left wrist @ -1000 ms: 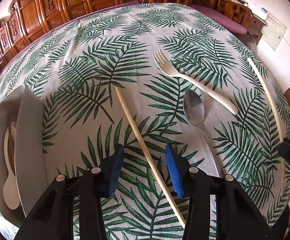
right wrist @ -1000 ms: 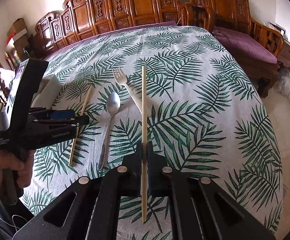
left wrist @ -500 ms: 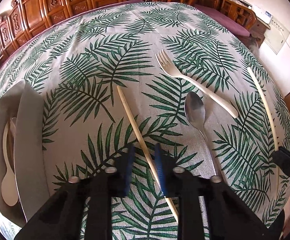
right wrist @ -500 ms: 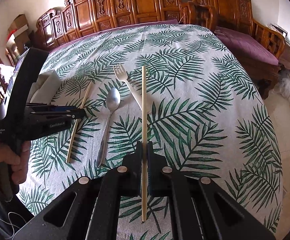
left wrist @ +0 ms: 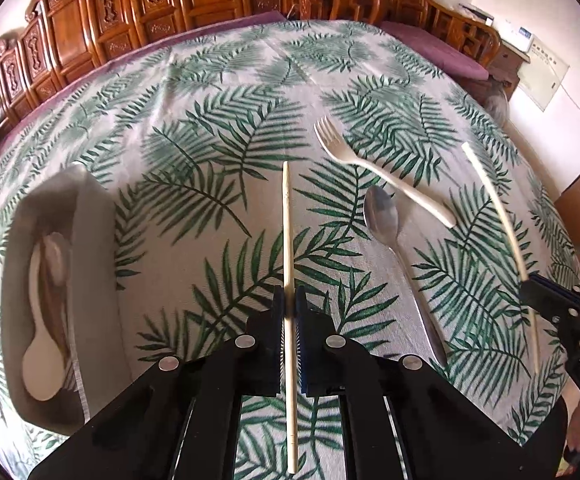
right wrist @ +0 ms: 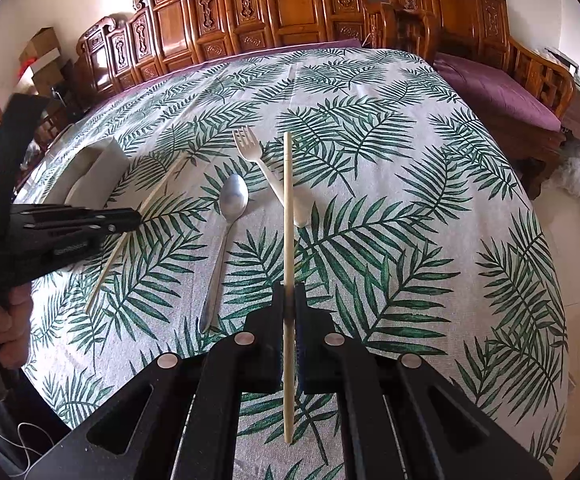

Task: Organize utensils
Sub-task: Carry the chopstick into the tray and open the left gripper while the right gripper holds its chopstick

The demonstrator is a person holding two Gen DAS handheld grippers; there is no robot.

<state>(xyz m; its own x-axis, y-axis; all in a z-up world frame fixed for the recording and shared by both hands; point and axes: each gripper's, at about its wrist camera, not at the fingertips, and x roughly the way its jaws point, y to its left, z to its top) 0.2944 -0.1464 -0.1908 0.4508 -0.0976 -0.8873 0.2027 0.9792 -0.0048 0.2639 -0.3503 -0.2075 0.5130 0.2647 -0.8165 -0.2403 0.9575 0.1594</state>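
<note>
One pale wooden chopstick (left wrist: 288, 240) is clamped in the left tool (left wrist: 289, 308). Another pale wooden chopstick (right wrist: 288, 216) is clamped in the right tool (right wrist: 289, 304), above the leaf-patterned table (right wrist: 410, 184).

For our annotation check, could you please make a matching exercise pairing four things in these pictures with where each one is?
Things:
1. left gripper
2. right gripper
3. metal spoon
4. pale spoon

Places or states:
a. lying inside the grey tray
b. lying on the leaf-print tablecloth beside the pale fork
c. shut on a chopstick, tray to its left
d. shut on the other chopstick, no tray beside it

Pairs: 1-c, 2-d, 3-b, 4-a
</note>
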